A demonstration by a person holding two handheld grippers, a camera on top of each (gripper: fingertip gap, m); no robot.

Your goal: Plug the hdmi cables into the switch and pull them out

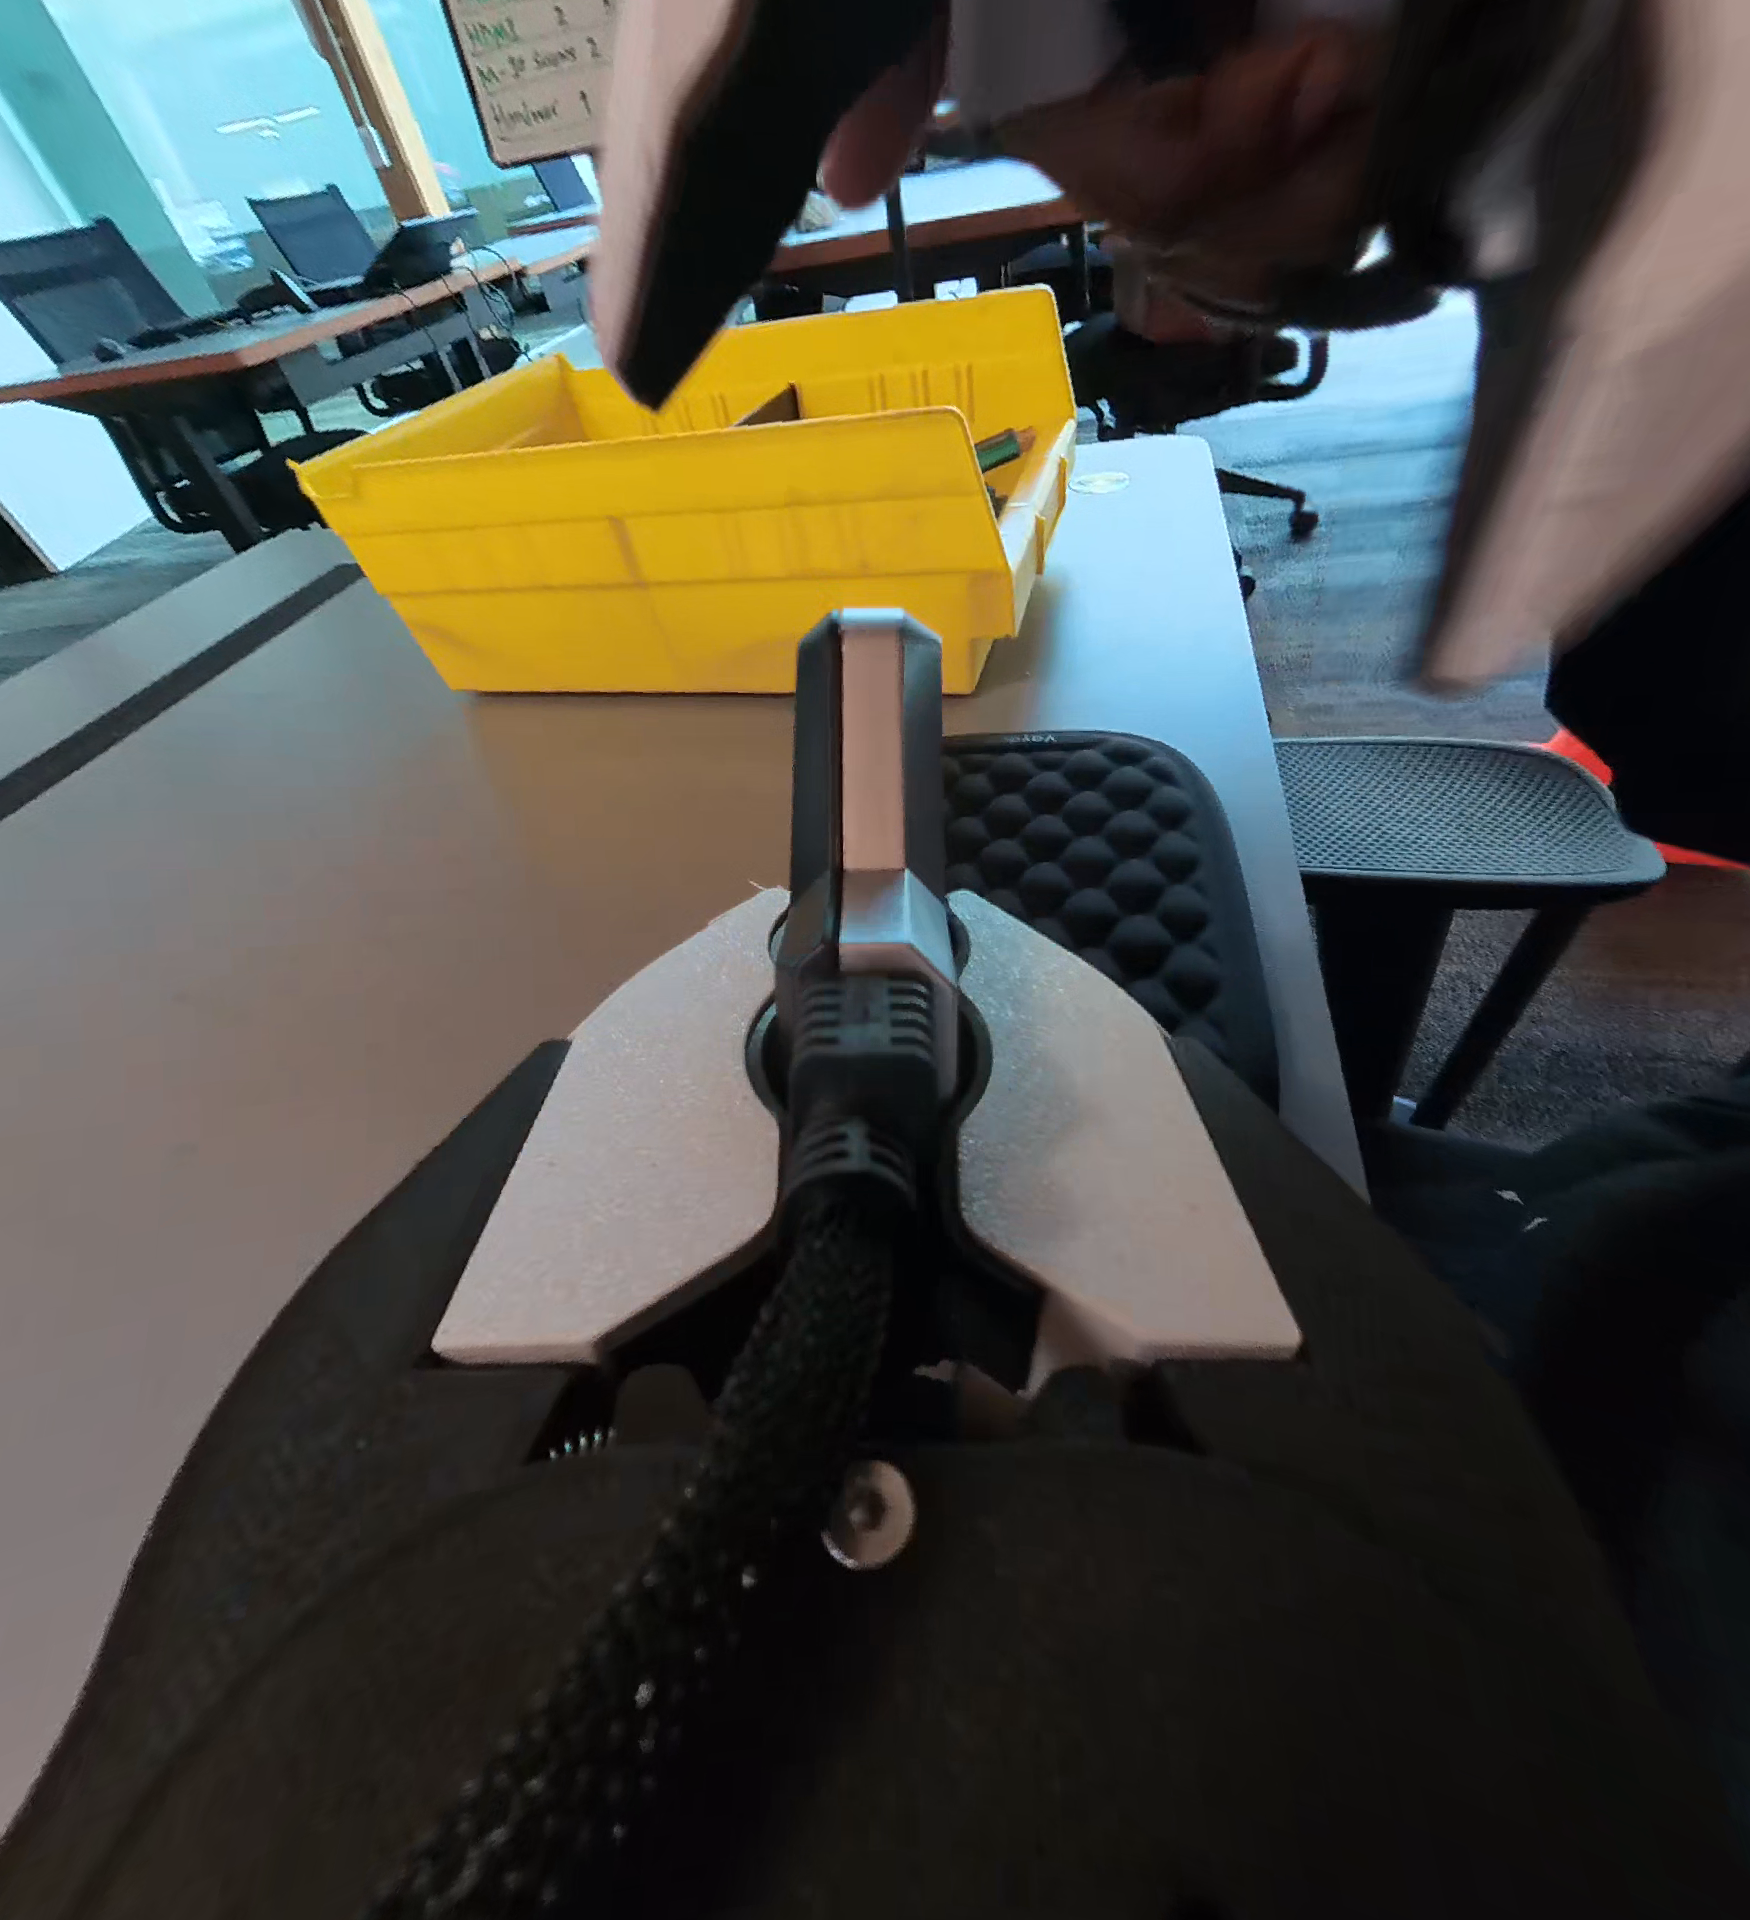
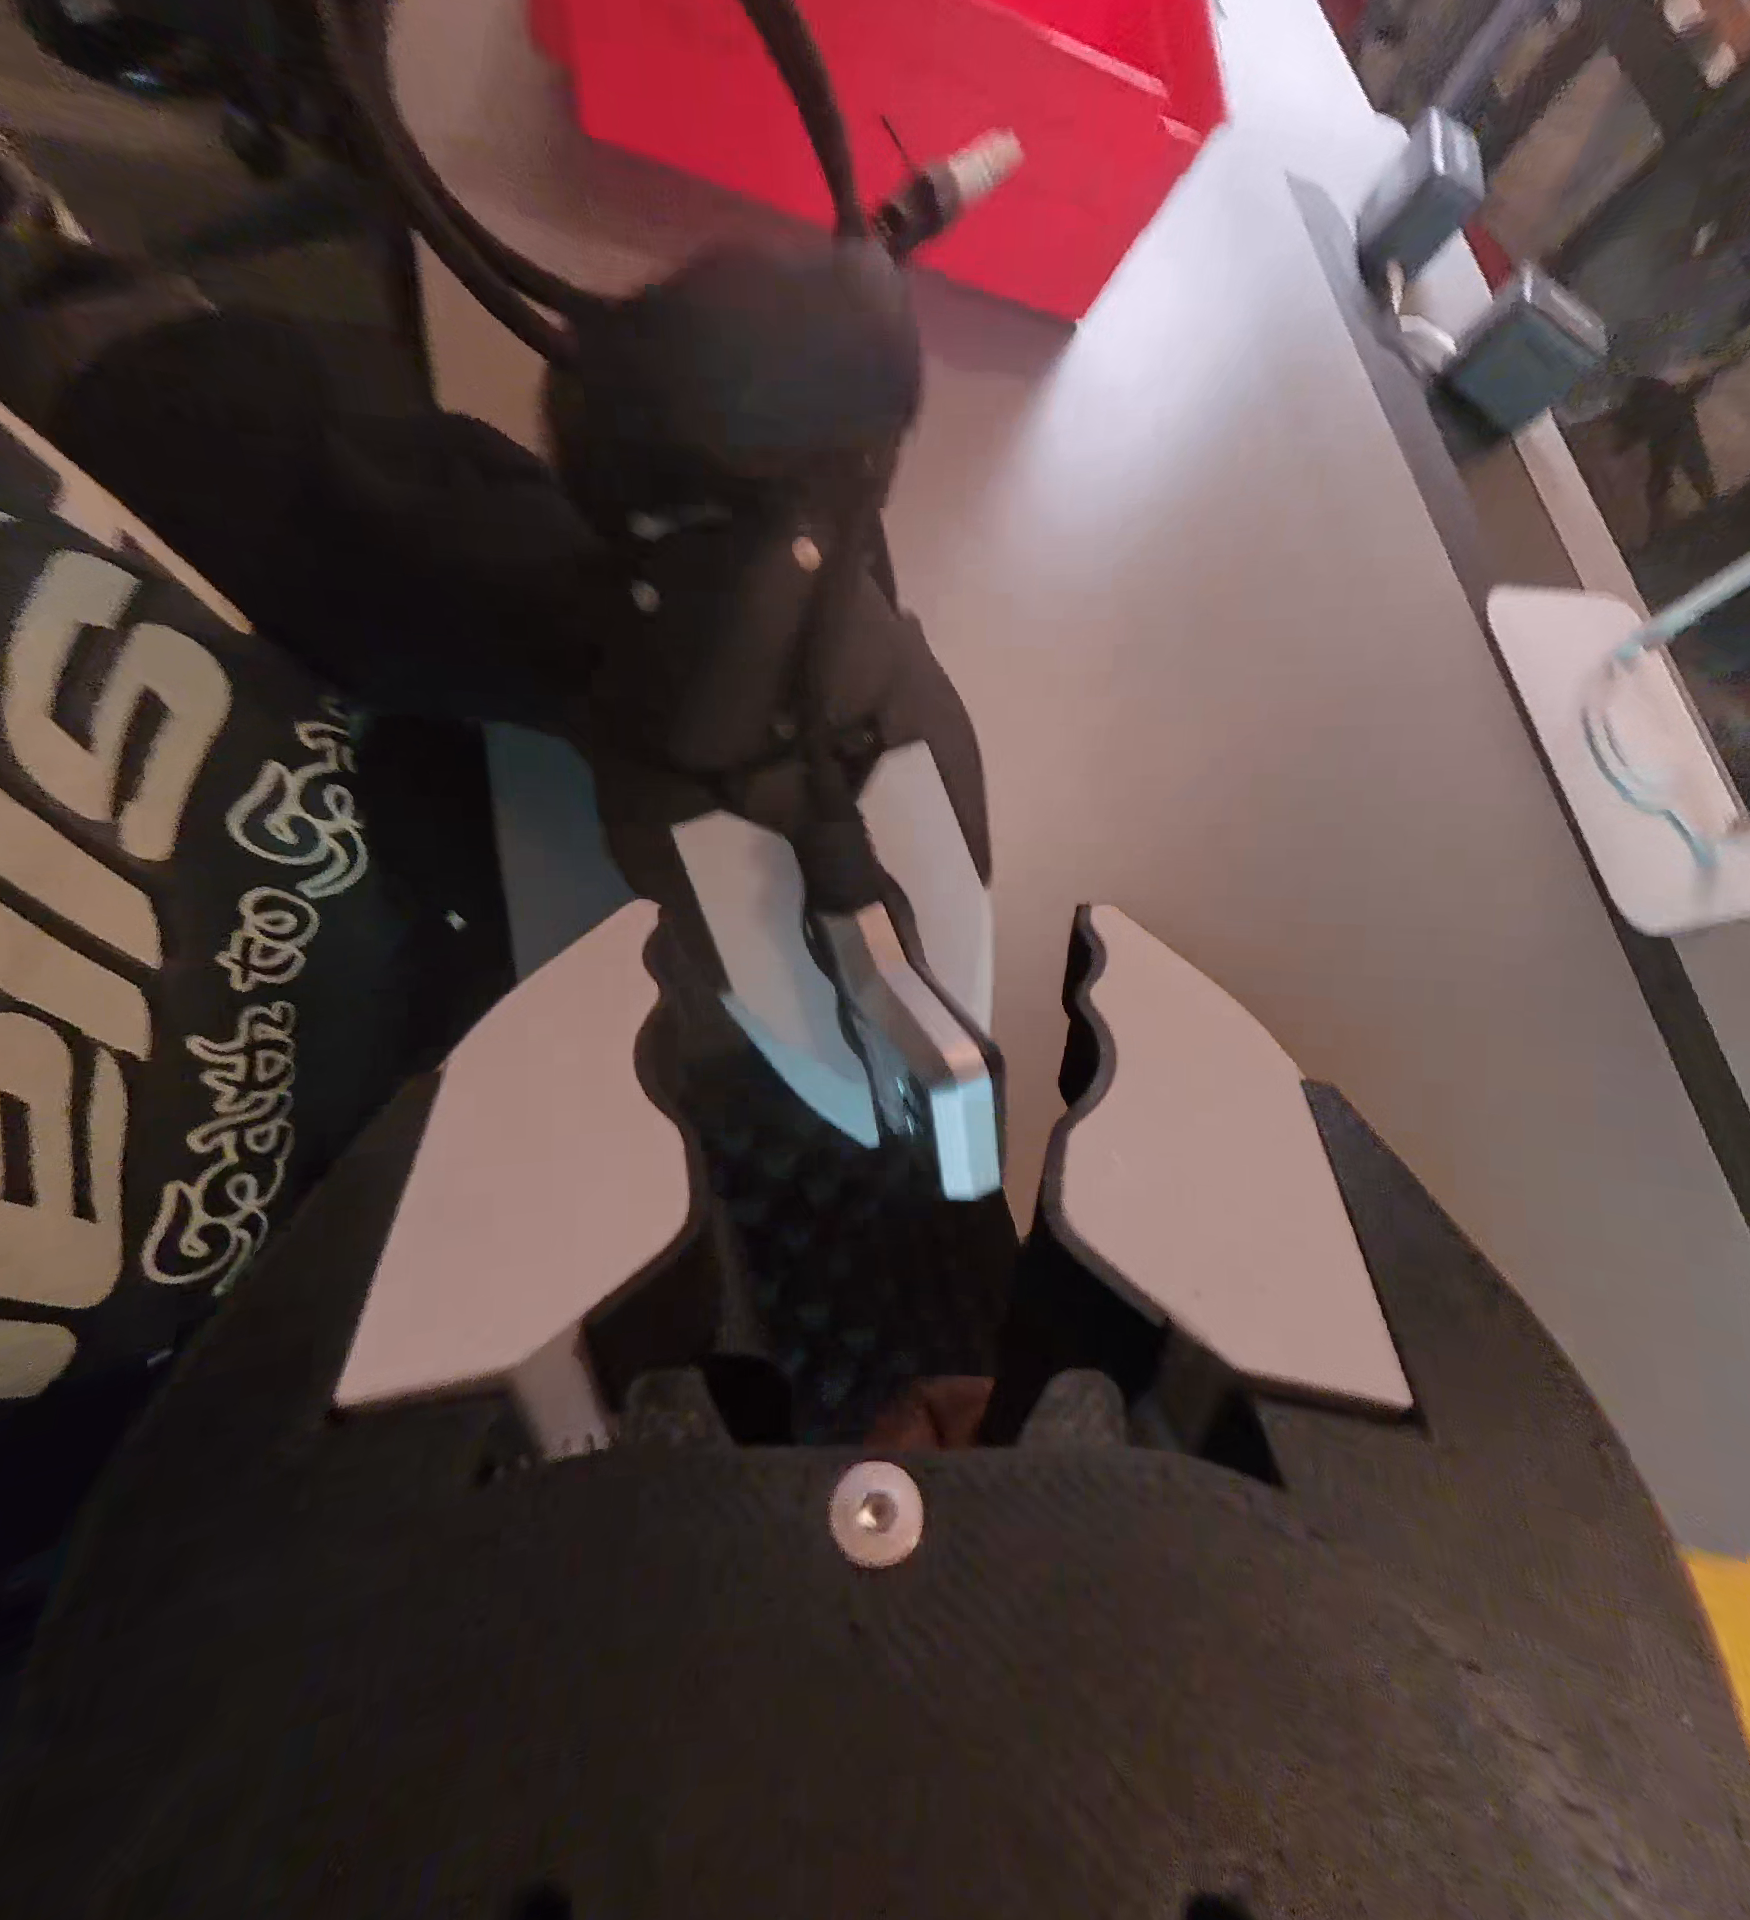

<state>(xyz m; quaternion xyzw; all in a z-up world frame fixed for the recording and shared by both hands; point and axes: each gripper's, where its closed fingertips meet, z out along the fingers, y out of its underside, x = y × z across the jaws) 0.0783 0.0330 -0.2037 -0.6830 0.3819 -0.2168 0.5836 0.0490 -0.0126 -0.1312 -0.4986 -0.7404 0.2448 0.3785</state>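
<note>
My left gripper (image 1: 866, 935) is shut on a slim grey and black switch (image 1: 871, 758), which sticks forward above the table. Its black braided cable (image 1: 746, 1455) runs back between the fingers toward the camera. My right gripper hangs above it, blurred, with its fingers (image 1: 684, 208) spread wide. In the right wrist view my right gripper (image 2: 866, 925) is open and empty. The grey end of the switch (image 2: 964, 1132) lies between its fingers, held by the left gripper (image 2: 829, 831) beyond. I see no separate cable plug clearly.
A yellow bin (image 1: 694, 540) stands on the table (image 1: 227, 935) ahead. A black quilted pad (image 1: 1079, 862) lies at the right edge, with a mesh chair (image 1: 1453, 821) beside it. A red bin (image 2: 881, 135), a white stand base (image 2: 1629, 769) and a person's black printed garment (image 2: 123, 831) are near.
</note>
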